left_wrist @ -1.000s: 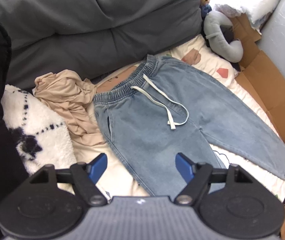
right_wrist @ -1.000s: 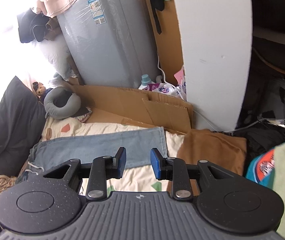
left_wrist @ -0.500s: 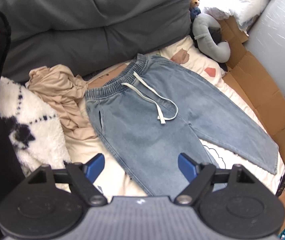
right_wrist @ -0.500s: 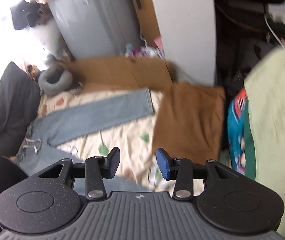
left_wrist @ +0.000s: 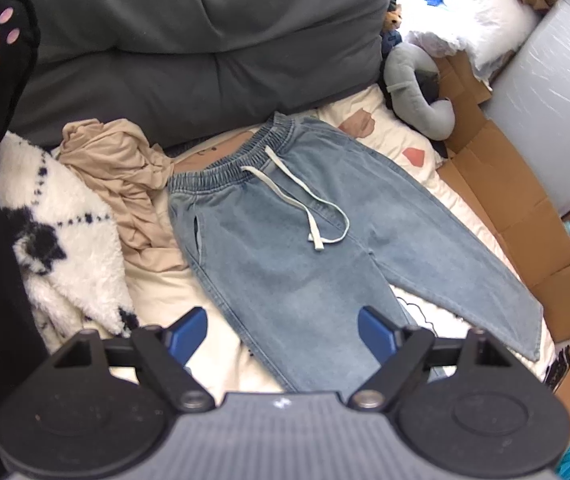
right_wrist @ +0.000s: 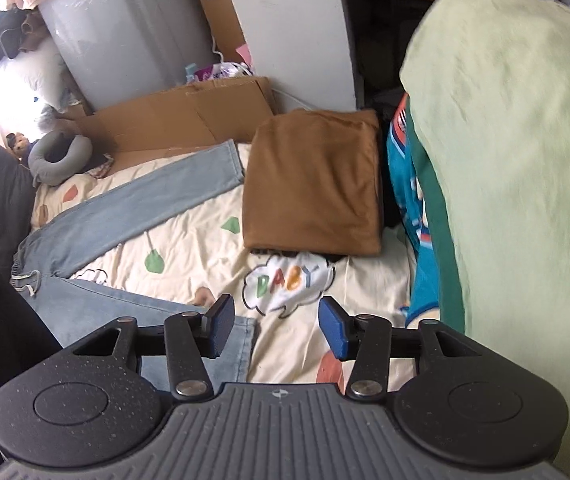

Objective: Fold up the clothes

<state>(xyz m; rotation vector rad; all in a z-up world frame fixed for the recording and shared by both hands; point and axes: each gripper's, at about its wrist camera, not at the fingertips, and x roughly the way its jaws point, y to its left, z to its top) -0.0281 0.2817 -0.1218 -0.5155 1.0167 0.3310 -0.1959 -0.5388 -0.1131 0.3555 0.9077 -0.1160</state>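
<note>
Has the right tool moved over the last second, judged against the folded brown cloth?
Yes. The right tool has come down and forward over the bed: the brown cloth now sits higher and nearer, and the jeans leg end lies under its left finger.

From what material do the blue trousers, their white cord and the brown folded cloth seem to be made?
The blue trousers look like soft washed denim: faded blue, matte, with visible seams. Their white cord seems a flat woven cotton tape. The brown folded cloth looks like a smooth matte knit or cotton; the weave is too small to tell.
</note>
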